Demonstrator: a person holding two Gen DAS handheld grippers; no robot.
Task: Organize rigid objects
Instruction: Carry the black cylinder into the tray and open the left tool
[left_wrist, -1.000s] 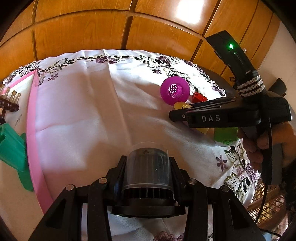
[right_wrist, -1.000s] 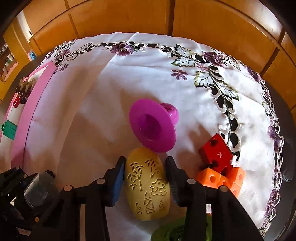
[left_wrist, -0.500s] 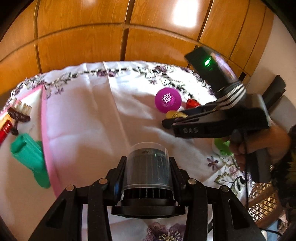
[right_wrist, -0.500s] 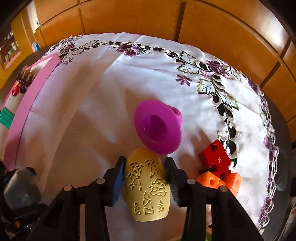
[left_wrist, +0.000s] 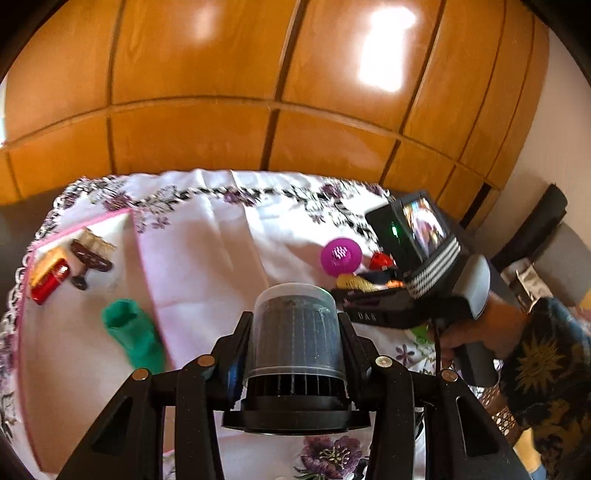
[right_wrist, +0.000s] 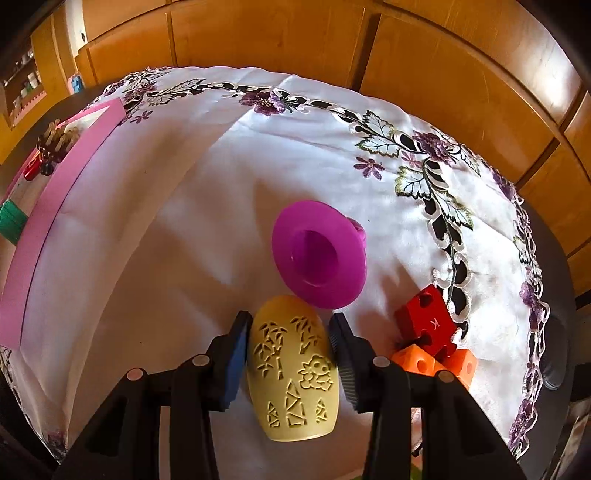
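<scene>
Left gripper (left_wrist: 295, 332): both fingers pressed against the sides of a dark ribbed cylinder under a clear domed cap (left_wrist: 295, 332), which fills the gap between them and stands upright, held above the white embroidered tablecloth (left_wrist: 221, 258). Ahead and to the left of this gripper lies a pink-rimmed tray (left_wrist: 147, 280); on its floor rest a green plastic piece (left_wrist: 133, 336), a red block (left_wrist: 50, 286) and a brown-handled brush (left_wrist: 90, 254), all well apart from the fingers. The brush is blurred and its form is uncertain.

Right gripper (right_wrist: 288, 350): fingers closed to a middling width on a yellow egg-shaped shell with cut-out patterns (right_wrist: 291, 373), one pad on each flank. Whether the shell rests on the cloth or is lifted just clear of it cannot be told from the right wrist view. In the left wrist view, the same gripper (left_wrist: 343, 291) enters from the right, grasped by a hand (left_wrist: 476, 332) in a patterned sleeve.

Just beyond the right gripper's fingertips, a magenta flanged disc (right_wrist: 319, 254) lies tilted on the cloth, its lower rim touching or almost touching the top of the yellow shell. To the right of the fingers sit a red cube marked K (right_wrist: 428, 321) and, against it, orange cubes (right_wrist: 432, 365). The pink tray (right_wrist: 55, 206) lies far to the left of this gripper.
</scene>
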